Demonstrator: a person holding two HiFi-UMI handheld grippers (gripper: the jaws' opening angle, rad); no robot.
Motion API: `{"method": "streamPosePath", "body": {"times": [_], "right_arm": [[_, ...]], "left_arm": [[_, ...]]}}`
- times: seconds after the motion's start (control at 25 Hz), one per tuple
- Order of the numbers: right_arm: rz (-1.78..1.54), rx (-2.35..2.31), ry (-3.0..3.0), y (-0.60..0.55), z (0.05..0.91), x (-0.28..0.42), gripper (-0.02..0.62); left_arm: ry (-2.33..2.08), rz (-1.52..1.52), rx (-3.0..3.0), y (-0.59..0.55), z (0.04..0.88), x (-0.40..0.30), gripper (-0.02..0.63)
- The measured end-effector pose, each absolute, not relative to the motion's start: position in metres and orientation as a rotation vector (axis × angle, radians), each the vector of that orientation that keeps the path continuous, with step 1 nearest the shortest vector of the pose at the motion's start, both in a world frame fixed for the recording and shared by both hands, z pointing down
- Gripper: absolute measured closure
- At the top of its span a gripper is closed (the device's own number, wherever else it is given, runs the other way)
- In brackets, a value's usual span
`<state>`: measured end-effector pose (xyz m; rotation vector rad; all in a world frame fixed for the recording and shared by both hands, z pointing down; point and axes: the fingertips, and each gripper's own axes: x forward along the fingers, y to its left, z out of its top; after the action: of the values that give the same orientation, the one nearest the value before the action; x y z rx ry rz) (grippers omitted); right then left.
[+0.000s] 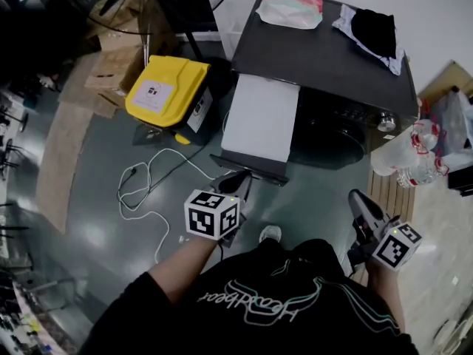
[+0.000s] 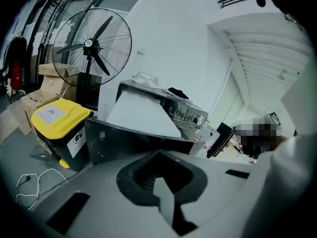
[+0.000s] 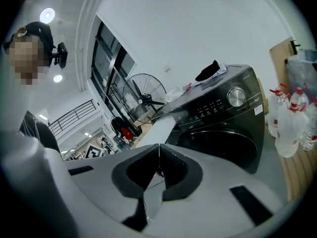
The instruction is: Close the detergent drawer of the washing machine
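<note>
The dark grey washing machine [image 1: 332, 58] stands ahead with its detergent drawer [image 1: 260, 117] pulled far out, its white top facing up and its dark front panel [image 1: 247, 166] toward me. My left gripper [image 1: 240, 177] is shut and empty, its tips right at that front panel; whether they touch it I cannot tell. In the left gripper view the panel [image 2: 133, 139] fills the space just beyond the shut gripper [image 2: 158, 153]. My right gripper [image 1: 358, 197] is shut and empty, held off to the right of the drawer. The right gripper view shows the machine [image 3: 225, 128] and the drawer [image 3: 157, 132] ahead.
A yellow-lidded bin [image 1: 166, 87] and cardboard boxes [image 1: 111, 69] stand left of the machine, near a fan [image 2: 91, 46]. A white cable [image 1: 140, 191] lies on the floor. Plastic bottles [image 1: 410, 157] sit at the right. A packet [image 1: 290, 6] and black cloth [image 1: 373, 32] lie on the machine.
</note>
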<state>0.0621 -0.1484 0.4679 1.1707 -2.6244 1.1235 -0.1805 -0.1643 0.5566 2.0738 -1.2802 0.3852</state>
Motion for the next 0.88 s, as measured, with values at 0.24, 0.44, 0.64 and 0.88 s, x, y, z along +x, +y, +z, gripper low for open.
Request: {"method": "streamPosePath", "body": {"times": [0.24, 0.44, 0.64, 0.88], "right_arm": [[1.137, 1.191, -2.626, -0.146, 0.468, 0.058, 0.568], [1.135, 1.189, -2.622, -0.149, 0.469, 0.058, 0.568], [1.147, 1.18, -2.62, -0.152, 0.473, 0.051, 0.568], [1.154, 1.151, -2.631, -0.155, 0.476, 0.041, 0.568]], "left_arm": [[-1.287, 0.38, 2.064, -0.164, 0.555, -0.181, 0.584], [-1.296, 0.375, 2.064, -0.165, 0.553, -0.182, 0.584], [-1.298, 0.34, 2.088, -0.171, 0.544, -0.181, 0.584], [-1.289, 0.332, 2.078, -0.179, 0.542, -0.178, 0.584]]}}
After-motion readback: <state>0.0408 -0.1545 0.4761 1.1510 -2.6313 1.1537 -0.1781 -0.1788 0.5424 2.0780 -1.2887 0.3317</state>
